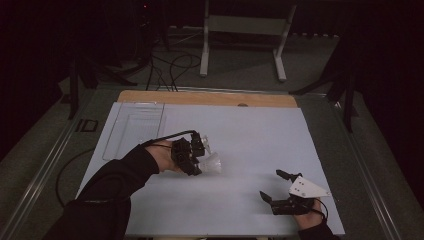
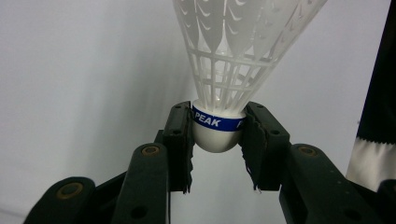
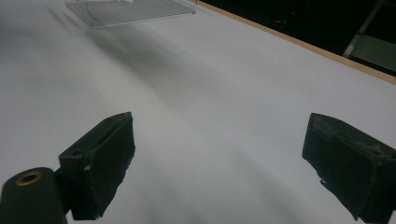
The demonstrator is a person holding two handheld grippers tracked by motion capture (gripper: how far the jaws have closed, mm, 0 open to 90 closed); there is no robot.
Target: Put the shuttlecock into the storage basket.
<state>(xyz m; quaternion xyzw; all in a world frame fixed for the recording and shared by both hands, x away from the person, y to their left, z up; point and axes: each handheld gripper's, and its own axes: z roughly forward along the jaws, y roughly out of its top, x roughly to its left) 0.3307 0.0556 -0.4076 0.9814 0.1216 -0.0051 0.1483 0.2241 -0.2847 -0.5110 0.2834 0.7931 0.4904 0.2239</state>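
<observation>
The left gripper (image 1: 200, 159) clamps a white shuttlecock (image 2: 233, 70) by its round cork, one jaw on each side of the blue band. The skirt points away from the gripper. In the high view the shuttlecock (image 1: 212, 162) is above the middle of the desk (image 1: 250, 140), a little toward the left edge.

The right gripper (image 1: 274, 186) is near the front right corner, its jaws wide apart with nothing between them.

A clear tray (image 1: 134, 127) lies at the back left corner of the desk. I cannot tell if anything is in it.
</observation>
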